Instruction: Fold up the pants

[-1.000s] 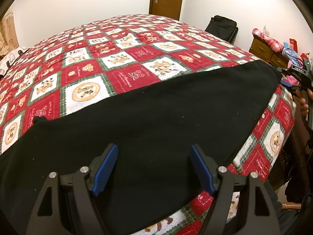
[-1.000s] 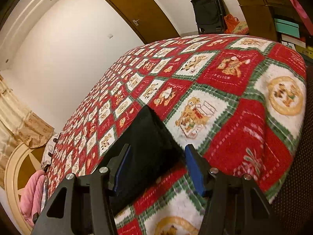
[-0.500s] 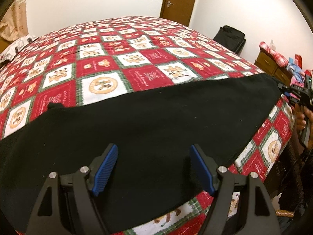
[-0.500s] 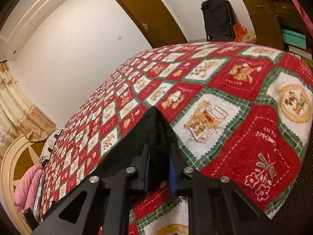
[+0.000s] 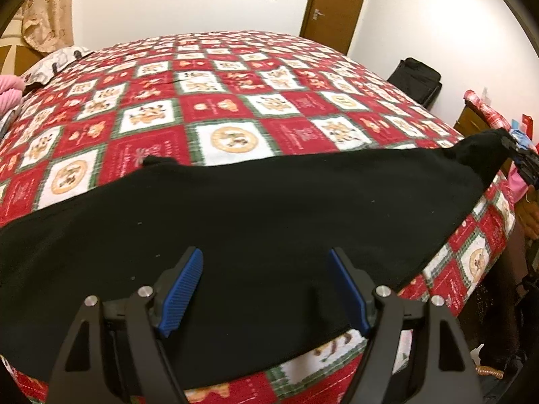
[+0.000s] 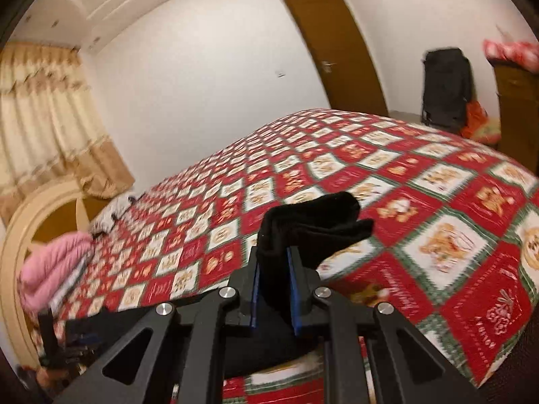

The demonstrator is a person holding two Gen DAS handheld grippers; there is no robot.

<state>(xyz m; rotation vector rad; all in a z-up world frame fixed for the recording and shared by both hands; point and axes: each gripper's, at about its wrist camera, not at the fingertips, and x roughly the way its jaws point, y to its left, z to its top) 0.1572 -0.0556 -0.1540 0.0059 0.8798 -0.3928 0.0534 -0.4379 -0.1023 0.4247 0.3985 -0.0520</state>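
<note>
Black pants (image 5: 256, 222) lie spread along the near edge of a bed with a red, white and green checked quilt (image 5: 232, 107). My left gripper (image 5: 266, 289) is open, its blue pads held just above the middle of the pants. My right gripper (image 6: 273, 289) is shut on the end of the pants (image 6: 313, 225) and lifts that end off the quilt (image 6: 438, 235). In the left wrist view the right gripper (image 5: 522, 161) shows at the far right with the raised black corner.
A brown door (image 5: 333, 6) and a black bag (image 5: 416, 80) stand beyond the bed. A wooden dresser (image 5: 471, 124) is at the right. Pink bedding (image 6: 50, 269) and a curved headboard (image 6: 20, 252) are at the left. Curtains (image 6: 43, 118) hang behind.
My right gripper closed on the end of the pants and raised it off the quilt. My left gripper stayed open over the pants while its view swung left.
</note>
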